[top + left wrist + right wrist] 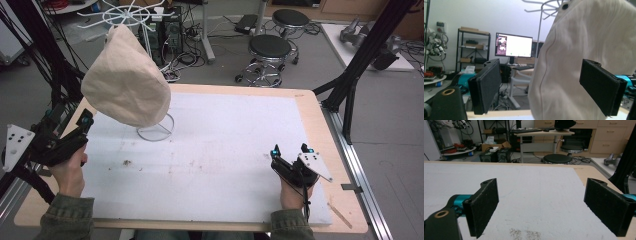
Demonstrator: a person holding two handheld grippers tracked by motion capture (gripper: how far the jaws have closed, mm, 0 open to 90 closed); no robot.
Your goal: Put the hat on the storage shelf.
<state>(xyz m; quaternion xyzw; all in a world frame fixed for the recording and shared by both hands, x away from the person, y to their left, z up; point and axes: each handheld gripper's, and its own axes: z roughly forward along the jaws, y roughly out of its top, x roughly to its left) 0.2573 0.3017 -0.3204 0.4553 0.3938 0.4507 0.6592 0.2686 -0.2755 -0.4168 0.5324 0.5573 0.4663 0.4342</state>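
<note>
both grippers gape wide and hold nothing, left gripper (86, 121) near the cream bag (125, 80), right gripper (290, 150) over the table (225, 145).

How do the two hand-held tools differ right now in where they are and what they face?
The left tool sits at the table's left edge, raised toward the cream cloth bag hanging on a wire stand; the right tool sits low near the right edge. The left tool's jaws frame the bag; the right tool's frame bare white mat. Both are open and hold nothing.
</note>
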